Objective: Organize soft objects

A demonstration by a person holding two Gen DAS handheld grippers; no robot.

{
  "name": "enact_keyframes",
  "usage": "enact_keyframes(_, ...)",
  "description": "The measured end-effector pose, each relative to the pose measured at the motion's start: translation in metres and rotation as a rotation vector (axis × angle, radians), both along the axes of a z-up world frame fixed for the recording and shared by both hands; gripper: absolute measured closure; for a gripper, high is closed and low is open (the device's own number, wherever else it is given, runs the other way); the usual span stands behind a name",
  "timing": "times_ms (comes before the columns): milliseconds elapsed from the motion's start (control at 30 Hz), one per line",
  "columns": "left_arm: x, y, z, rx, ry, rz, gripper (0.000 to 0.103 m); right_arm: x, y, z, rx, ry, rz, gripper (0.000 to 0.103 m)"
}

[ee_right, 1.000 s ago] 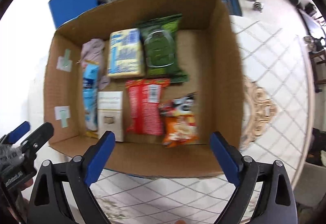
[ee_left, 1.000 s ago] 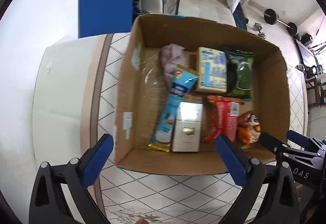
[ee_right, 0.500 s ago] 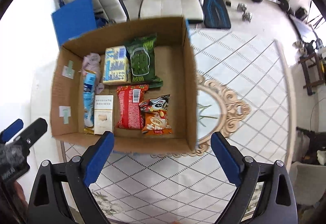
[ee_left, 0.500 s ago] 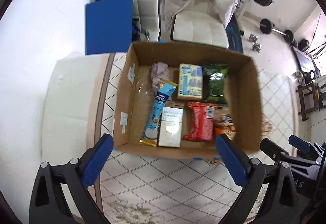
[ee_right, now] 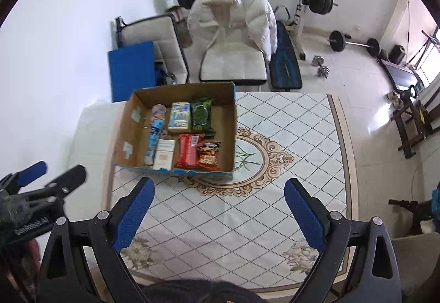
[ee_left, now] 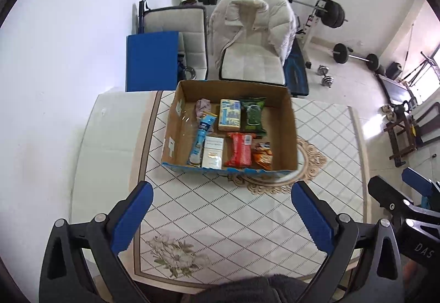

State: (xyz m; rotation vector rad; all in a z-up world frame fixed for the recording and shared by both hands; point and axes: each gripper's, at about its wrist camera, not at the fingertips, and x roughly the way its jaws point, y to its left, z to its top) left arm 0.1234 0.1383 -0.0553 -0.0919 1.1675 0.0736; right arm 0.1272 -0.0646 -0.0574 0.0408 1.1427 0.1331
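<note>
1 cardboard box (ee_left: 286, 127) sitting on worktop (ee_left: 247, 209), holding 7 things: 5 snack packs, 1 white carton (ee_left: 212, 152), 1 cloth (ee_left: 203, 105). Left gripper (ee_left: 221, 216), right gripper (ee_right: 218, 210): jaws spread wide, holding nothing. Only right view showing oval pattern (ee_right: 255, 160) whole.
</note>
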Motion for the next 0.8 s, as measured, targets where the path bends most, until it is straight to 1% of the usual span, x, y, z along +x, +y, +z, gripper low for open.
enact_keyframes(67, -0.01, -0.003, 0.012, 0.003, -0.022, 0.001, 0.0, -0.011, -0.002, 0.012, 0.01, -0.014, 0.008, 0.006)
enact_keyframes(200, -0.023, -0.005, 0.029, 0.009, -0.05, 0.009, 0.0, -0.028, -0.004, 0.034, -0.009, -0.052, 0.025, 0.006)
enact_keyframes(400, -0.029, -0.004, 0.048, 0.036, -0.111, 0.022, 0.0, -0.034, -0.004, 0.053, -0.036, -0.113, 0.014, 0.006)
enact_keyframes(467, -0.029, -0.002, 0.05, 0.039, -0.125, 0.028, 0.0, -0.033, -0.002, 0.056, -0.047, -0.127, 0.009, 0.006)
enact_keyframes(567, -0.027, 0.001, 0.048, 0.044, -0.125, 0.036, 0.0, -0.029, 0.001, 0.056, -0.064, -0.142, 0.002, 0.006)
enact_keyframes(800, -0.025, 0.006, 0.04, 0.037, -0.108, 0.04, 0.0, -0.023, 0.004, 0.053, -0.077, -0.138, -0.002, 0.006)
